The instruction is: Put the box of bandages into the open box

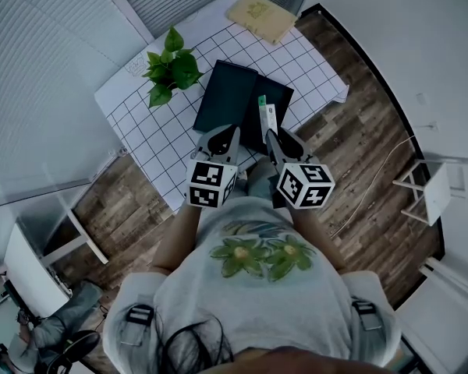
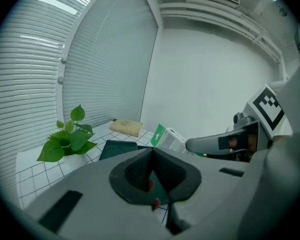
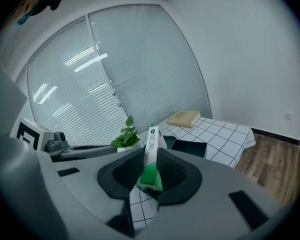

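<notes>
A white and green box of bandages (image 1: 267, 118) stands upright in my right gripper (image 1: 271, 135), which is shut on its lower end (image 3: 151, 154). It hangs over the near right part of the dark open box (image 1: 230, 92) on the checked tablecloth. In the right gripper view the open box (image 3: 190, 147) lies just beyond the jaws. My left gripper (image 1: 221, 140) hovers at the open box's near left edge, jaws together with nothing between them (image 2: 151, 181). From the left gripper view the bandage box (image 2: 170, 139) shows tilted at the right, held by the right gripper (image 2: 215, 144).
A potted green plant (image 1: 171, 70) stands left of the open box. A yellowish flat pad (image 1: 261, 15) lies at the table's far corner. The table (image 1: 148, 142) ends close to me, over wooden floor. A white stool (image 1: 429, 189) and a cable are at the right.
</notes>
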A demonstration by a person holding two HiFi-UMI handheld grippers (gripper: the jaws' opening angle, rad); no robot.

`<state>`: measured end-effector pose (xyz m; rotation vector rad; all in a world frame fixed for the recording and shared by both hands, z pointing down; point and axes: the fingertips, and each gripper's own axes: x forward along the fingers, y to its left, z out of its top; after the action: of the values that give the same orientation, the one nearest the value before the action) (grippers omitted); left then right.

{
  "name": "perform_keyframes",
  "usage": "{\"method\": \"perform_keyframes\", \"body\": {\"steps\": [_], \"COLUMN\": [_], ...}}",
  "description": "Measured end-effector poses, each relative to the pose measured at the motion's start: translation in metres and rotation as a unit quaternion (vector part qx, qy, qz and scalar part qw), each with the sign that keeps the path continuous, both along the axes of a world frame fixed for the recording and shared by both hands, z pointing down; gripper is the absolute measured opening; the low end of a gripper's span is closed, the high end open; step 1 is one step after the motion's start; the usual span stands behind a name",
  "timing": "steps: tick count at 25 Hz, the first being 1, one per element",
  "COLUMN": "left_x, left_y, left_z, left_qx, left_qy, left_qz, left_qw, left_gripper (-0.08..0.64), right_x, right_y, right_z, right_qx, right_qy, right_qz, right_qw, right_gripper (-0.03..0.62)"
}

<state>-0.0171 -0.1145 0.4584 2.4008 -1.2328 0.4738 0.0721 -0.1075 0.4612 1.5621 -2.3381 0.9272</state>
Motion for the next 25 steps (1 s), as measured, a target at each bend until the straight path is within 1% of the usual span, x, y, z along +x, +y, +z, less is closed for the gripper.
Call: {"method": "perform_keyframes", "body": {"steps": [10,25], "left_x": [-0.003,-0.006], "left_y": [-0.012,-0.019], "left_z": [0.013,0.028], "left_qx": [-0.009,-0.027], "left_qy": [-0.012,-0.011], "left_qz": [0.003,0.000], "left_qw": [0.9999,0.9996], "left_gripper": [0.008,0.008], "right_x": [0.000,-0.002], "right_y": [-0.015,-0.028], "right_z": [0.013,0.034], "right_qx": [-0.009,-0.028], "right_qy": [-0.001,0.000], "right_qz": [0.000,-0.004], "right_qw": [1.000,1.000], "right_gripper": [0.086,0.086]}}
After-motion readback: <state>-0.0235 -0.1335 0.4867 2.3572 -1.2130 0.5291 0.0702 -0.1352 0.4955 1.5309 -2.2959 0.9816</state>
